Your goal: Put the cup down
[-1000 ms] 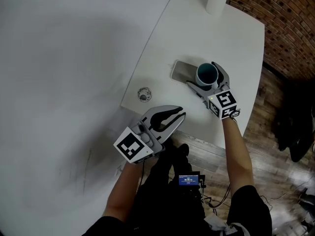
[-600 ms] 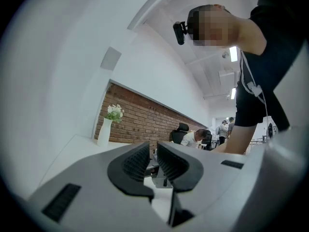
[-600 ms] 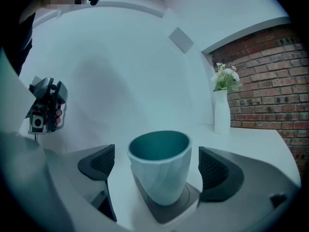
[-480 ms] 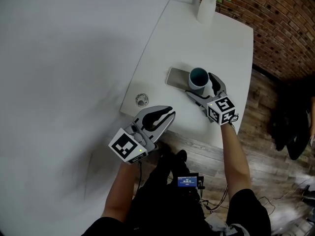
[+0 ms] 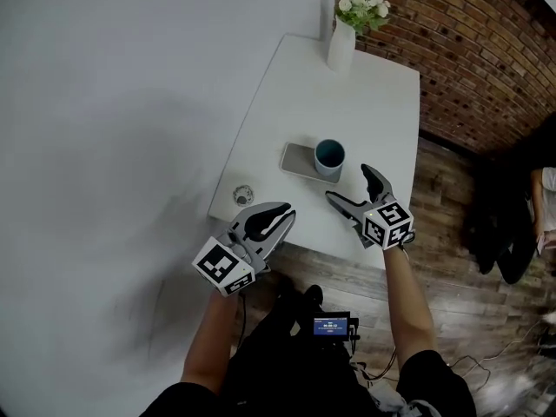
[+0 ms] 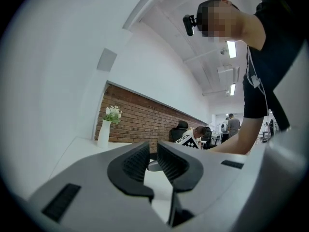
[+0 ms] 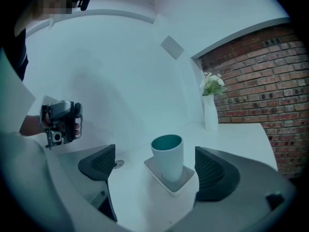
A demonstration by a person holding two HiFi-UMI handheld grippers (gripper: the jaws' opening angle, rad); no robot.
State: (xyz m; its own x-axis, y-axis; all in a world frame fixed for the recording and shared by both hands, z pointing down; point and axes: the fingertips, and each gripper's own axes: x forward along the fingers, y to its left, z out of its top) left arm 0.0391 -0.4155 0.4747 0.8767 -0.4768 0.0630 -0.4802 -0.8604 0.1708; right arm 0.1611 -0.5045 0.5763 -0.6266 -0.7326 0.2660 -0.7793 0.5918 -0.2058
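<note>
White tabletop (image 5: 365, 102) is bearing the cup (image 5: 329, 157) on a coaster (image 5: 294, 160), just beyond the spread, empty fingers of the right gripper (image 5: 347, 183); the left gripper (image 5: 276, 212) is holding its fingers together.

left gripper (image 5: 280, 212) and right gripper (image 5: 347, 183) alike: grey shells, black ribbed pads (image 7: 104, 162), a white cube (image 5: 387, 226) with black square markers on each; person wears black short-sleeved top (image 6: 275, 42), small blue-lit screen (image 5: 331, 324) at waist.

We log a white table (image 5: 295, 94) on a wood floor (image 5: 452, 259), a white vase (image 5: 340, 50) with flowers upright at the far corner, a grey tray (image 5: 297, 158) mid-table, a small round metal fitting (image 5: 243, 195) near the left edge.
</note>
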